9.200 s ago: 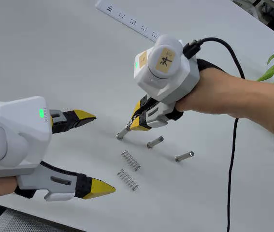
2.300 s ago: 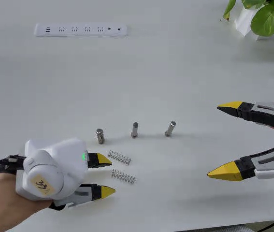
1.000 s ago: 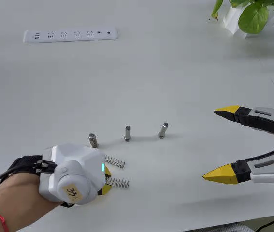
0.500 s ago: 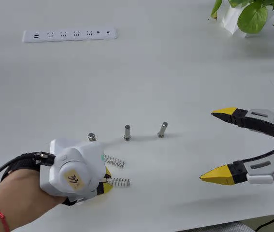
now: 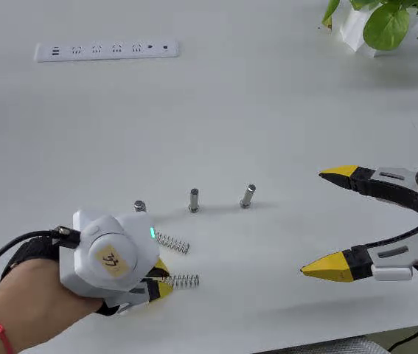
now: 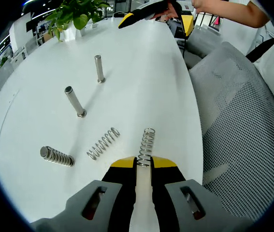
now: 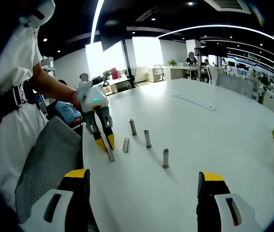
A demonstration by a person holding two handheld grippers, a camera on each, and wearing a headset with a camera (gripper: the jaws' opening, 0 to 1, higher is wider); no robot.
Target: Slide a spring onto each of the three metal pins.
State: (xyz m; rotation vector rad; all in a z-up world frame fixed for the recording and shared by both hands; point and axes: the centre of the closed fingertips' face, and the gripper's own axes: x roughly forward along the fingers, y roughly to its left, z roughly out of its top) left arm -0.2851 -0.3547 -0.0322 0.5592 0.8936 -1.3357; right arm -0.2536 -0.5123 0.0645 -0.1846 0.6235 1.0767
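Steel wire on a white bench point(image 5: 267, 118). Gapes wide, empty, at the right gripper point(image 5: 313, 223); narrows to a slit at the left gripper point(image 6: 144, 163), nipping one end of the near spring point(image 6: 147, 142). Leaves a second spring point(image 6: 103, 143) loose beside it, before three pins point(image 5: 193, 200), the leftmost pin point(image 6: 45, 152) already sleeved. Likely handles light, squashy, roll-prone: wants a gentle end-coil pinch. Bears a sticker point(image 5: 110, 259), mark unreadable.

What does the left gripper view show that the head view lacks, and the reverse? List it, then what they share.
Left gripper view: a mesh chair and the fitted spring on the first pin. Head view: a power strip. Both: the left tool shut on a spring, a loose spring, two bare pins, the plant, the open right tool.
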